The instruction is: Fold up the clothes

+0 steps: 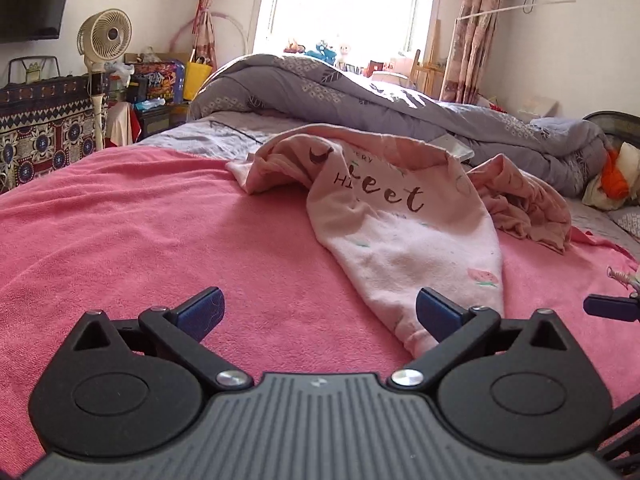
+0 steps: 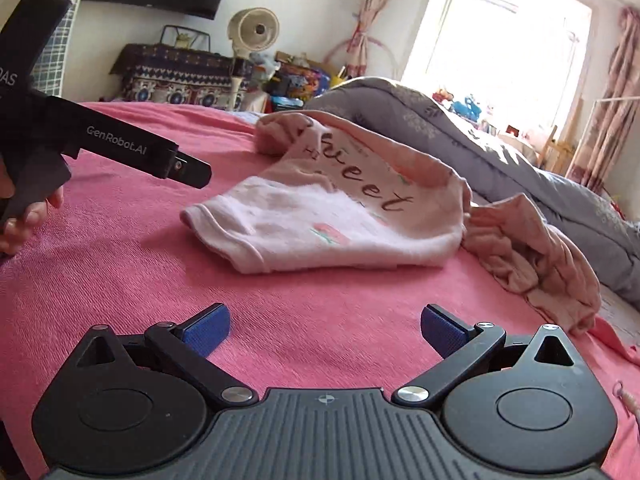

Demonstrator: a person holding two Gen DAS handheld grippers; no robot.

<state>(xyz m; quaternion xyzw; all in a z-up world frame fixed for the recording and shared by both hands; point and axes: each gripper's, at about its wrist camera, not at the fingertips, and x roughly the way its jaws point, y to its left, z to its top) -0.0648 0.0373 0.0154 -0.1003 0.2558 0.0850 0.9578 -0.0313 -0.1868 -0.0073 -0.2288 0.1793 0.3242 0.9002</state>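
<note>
The pale pink shirt (image 1: 404, 240) lies crumpled on the pink blanket (image 1: 140, 240) that covers the near part of the bed, its front showing brown lettering that reads partly as "sweet" and a small strawberry print near the hem. In the left wrist view it runs from about 12 o'clock down toward 3 o'clock of the left gripper (image 1: 320, 312), and its hem end reaches just beside, perhaps touching, that gripper's right blue pad; contact cannot be told for sure. In the right wrist view the same shirt (image 2: 320, 232) sits at 12 o'clock of the right gripper (image 2: 325, 330), apart from it, with bare blanket (image 2: 120, 280) between. A second, darker pink garment (image 2: 532, 256) is bunched against the shirt's far side, at about 2 o'clock in that view. Both grippers have their jaws spread wide with nothing between them, hovering low over the blanket. The left gripper's black body (image 2: 132, 148) enters the right wrist view at 10 o'clock, held by a hand (image 2: 24, 220). Beyond the clothes a grey quilt (image 1: 360, 100) is heaped across the bed, and a cream fan (image 1: 105, 35) stands at 10 o'clock before the wall.
</note>
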